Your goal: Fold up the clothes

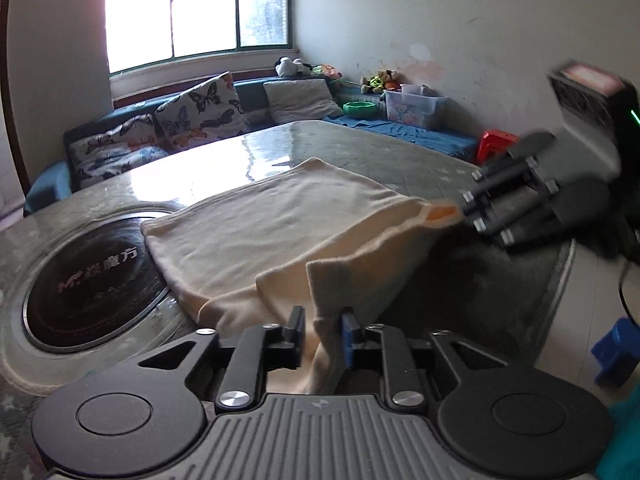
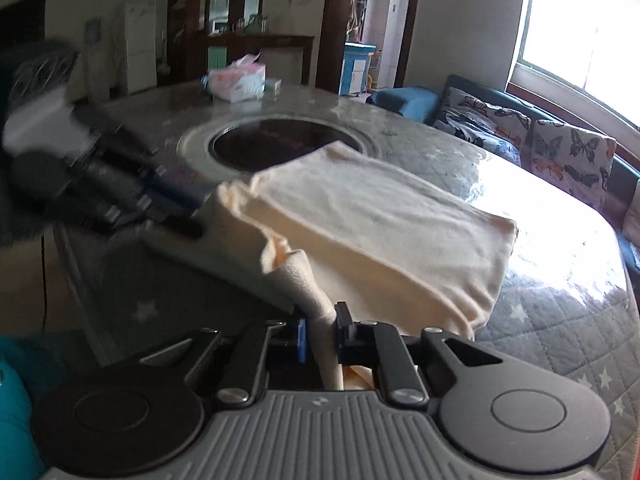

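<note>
A cream cloth (image 1: 272, 232) lies folded on the round glass-topped table (image 1: 360, 140), its near edge lifted off the surface. In the left wrist view my left gripper (image 1: 322, 332) is shut on the near corner of the cloth, which bunches up between its pads. My right gripper (image 1: 460, 210) pinches the other lifted corner at the right, where an orange lining shows. In the right wrist view the right gripper (image 2: 320, 328) is shut on a twisted bit of the cloth (image 2: 380, 220), and the left gripper (image 2: 196, 216) grips the corner at the left, blurred.
A black round hob (image 1: 92, 280) is set into the table's middle, partly under the cloth. A tissue box (image 2: 240, 80) stands at the far edge. A sofa with butterfly cushions (image 1: 192, 120) runs behind the table. A red stool (image 1: 496, 144) and a blue object (image 1: 616, 356) sit beside it.
</note>
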`<state>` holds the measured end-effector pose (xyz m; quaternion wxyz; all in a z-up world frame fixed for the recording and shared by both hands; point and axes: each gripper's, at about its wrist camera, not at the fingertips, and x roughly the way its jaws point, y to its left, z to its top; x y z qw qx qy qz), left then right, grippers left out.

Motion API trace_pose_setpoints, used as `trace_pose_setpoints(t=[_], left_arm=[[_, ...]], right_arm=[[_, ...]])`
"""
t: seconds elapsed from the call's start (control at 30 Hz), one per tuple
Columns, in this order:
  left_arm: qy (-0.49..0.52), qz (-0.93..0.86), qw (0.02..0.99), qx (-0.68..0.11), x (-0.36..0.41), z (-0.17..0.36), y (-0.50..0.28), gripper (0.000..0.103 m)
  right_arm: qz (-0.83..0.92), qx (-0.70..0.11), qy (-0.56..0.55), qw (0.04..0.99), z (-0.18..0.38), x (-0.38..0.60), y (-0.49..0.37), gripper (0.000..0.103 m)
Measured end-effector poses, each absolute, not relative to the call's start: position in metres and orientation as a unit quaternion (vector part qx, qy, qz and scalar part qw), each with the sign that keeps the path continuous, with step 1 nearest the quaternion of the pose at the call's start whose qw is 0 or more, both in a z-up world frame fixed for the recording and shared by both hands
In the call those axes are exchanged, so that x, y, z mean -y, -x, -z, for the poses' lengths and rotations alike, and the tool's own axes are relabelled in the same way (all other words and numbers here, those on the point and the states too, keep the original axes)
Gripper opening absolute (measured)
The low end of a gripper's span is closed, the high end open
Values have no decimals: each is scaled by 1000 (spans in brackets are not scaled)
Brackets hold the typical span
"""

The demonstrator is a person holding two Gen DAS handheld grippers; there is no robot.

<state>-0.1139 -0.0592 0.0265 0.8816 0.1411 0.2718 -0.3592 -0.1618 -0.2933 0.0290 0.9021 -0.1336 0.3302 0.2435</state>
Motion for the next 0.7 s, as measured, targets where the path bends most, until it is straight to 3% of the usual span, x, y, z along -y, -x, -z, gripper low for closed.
trace_pose_setpoints(t=[0.07, 0.23, 0.27, 0.3, 0.4, 0.7], left_arm=[[-162, 357, 881, -266, 58, -22, 123, 37], [-218, 347, 878, -248, 61, -7, 139, 37], [-225, 341, 879, -245, 62, -5, 139, 32], [-230, 336, 881, -242, 63, -3, 139, 20], [-215, 334, 885, -242, 58, -5, 136, 9], [-194, 342, 890, -229, 36, -33, 163, 8]], right_arm=[[-242, -330, 127, 904, -31, 295, 158, 12], [-235, -327, 116, 908, -35, 295, 151, 11], [-235, -327, 116, 908, -35, 294, 152, 11], [-234, -328, 116, 908, -35, 294, 153, 11], [-234, -323, 115, 910, -35, 293, 159, 11], [-269, -305, 122, 906, -53, 288, 193, 10]])
